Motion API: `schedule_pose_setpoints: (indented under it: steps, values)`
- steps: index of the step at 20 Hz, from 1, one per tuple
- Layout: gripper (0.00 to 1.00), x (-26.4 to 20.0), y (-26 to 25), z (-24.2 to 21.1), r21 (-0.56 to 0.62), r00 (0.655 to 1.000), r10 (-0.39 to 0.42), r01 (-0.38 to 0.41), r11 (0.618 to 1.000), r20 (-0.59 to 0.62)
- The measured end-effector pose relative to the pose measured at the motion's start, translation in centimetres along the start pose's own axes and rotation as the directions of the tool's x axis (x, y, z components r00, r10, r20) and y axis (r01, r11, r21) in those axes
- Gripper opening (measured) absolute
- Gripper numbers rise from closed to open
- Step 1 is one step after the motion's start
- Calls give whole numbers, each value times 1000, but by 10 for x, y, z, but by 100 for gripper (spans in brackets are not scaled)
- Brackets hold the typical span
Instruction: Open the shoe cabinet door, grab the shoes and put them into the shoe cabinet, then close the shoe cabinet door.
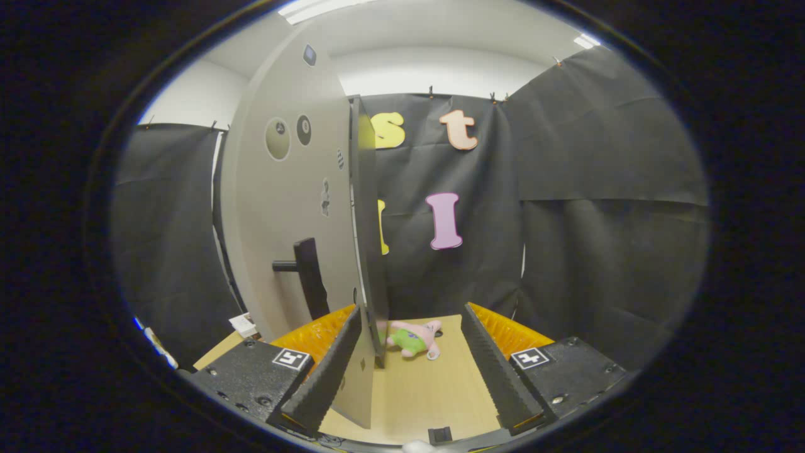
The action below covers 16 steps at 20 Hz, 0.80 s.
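The cabinet door (286,207) is standing tall and upright just ahead of the left finger, its grey face turned towards the camera and its thin free edge (365,220) running down between the two fingers. Its lower corner is overlapping the left finger's inner side; whether it is touching the pad cannot be told. The door is looking like a stiff, flat, smooth panel, fairly light, likely swinging freely on its hinges, so I judge it will slide off a pinch on the bare face. The black bar handle (308,277) is sticking out from the face low down, and that is the better place to hook or push; pressing flat against the face near the free edge should also be working for swinging it.

The gripper (412,371) is pointing level and forward over the wooden floor (421,390), with its fingers spread wide and grasping nothing; the right finger (497,371) is standing well clear of the door.

Beyond the fingers, a small pink and green soft toy (415,338) is lying on the wood near the foot of the door, with black cloth hanging behind it.
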<state>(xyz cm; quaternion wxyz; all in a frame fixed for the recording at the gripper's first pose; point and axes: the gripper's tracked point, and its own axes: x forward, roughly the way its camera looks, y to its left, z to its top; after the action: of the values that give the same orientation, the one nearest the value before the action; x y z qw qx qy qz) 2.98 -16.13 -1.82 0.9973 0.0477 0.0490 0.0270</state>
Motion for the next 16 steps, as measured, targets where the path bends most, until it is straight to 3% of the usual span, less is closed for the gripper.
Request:
schedule_pose_setpoints:
  steps: [5,9,16]
  values:
    - [100,16,21,0,-16,991,131,-131,991,-21]
    - [98,13,36,2,-62,988,151,-151,987,-20]
    - [96,14,66,-3,-32,987,159,-160,987,-30]
